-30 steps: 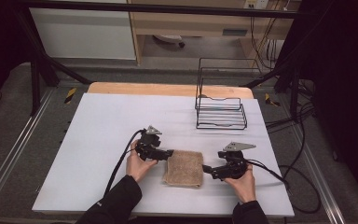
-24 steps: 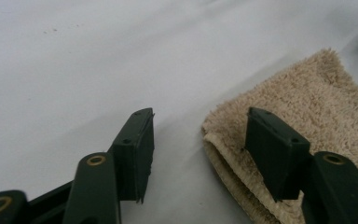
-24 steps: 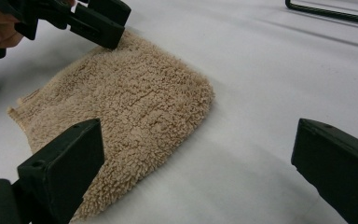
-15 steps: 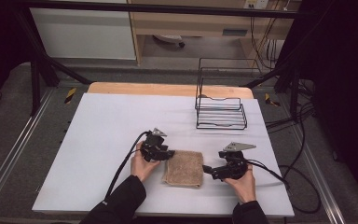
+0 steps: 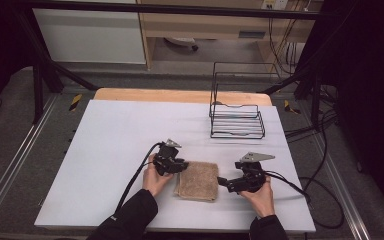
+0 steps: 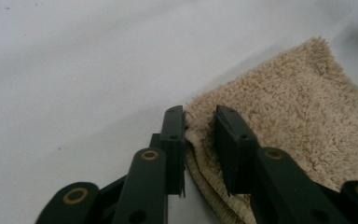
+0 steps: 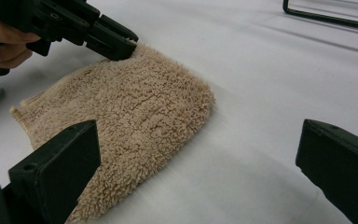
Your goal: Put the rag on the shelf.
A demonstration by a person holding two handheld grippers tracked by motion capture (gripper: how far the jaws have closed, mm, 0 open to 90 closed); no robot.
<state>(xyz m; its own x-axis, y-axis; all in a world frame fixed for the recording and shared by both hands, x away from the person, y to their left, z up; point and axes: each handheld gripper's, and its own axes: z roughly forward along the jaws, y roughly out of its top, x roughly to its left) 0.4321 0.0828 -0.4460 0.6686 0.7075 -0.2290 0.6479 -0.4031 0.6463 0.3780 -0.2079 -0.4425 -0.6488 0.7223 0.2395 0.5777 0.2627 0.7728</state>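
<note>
Left tongs (image 6: 200,140) just closing on towel (image 6: 298,121) corner, right tongs (image 7: 196,172) wide open beside it

Closed the left gripper (image 6: 200,140) jaws onto the near corner of the tan towel (image 5: 198,180), apparently pinching its folded edge; shifted slightly toward it.

free: white table (image 5: 115,150) left, front | obstacle: wire rack (image 5: 236,120) far right, well apart
</note>
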